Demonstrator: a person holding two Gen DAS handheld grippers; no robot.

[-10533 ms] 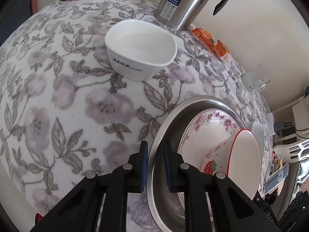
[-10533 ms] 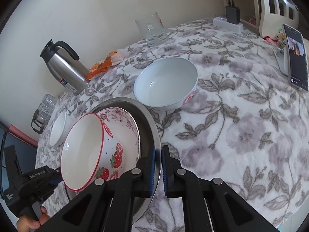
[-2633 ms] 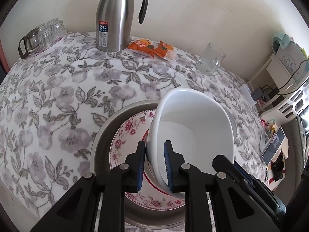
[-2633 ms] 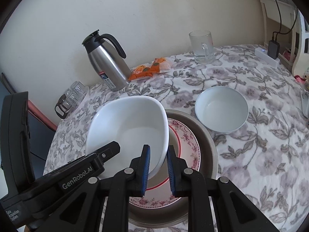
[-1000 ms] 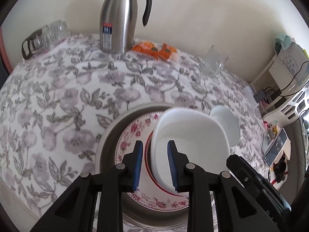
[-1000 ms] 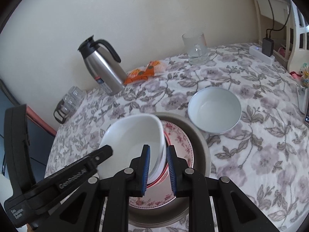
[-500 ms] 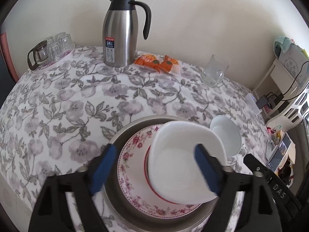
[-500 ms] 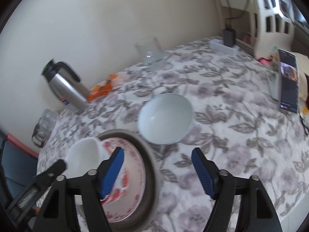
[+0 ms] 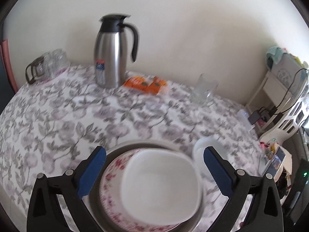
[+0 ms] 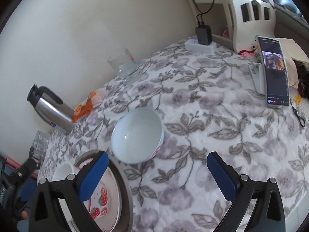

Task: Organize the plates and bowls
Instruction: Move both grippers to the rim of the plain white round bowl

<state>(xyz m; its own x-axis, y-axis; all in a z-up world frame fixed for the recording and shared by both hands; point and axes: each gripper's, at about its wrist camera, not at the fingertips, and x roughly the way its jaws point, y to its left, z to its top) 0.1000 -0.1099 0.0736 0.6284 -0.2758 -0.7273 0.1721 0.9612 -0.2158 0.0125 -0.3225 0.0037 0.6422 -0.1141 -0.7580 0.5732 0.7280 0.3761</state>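
Released a second ago, the square white bowl (image 9: 160, 185) now sits nested on the stack in the metal basin (image 9: 114, 150), apparently atop the strawberry bowl (image 10: 98, 203). Left gripper (image 9: 154, 172) and right gripper (image 10: 157, 175) are both opening wide, nothing between them; the round bowl (image 10: 138, 137) lies beside the basin.

Home dining spot: table under a floral tablecloth (image 9: 58, 116) against a cream wall, steel thermos jug (image 9: 112, 52), glass mug (image 10: 123, 65), snack packets (image 9: 146, 82) far, phone (image 10: 274, 71) and charger (image 10: 202, 32) at right
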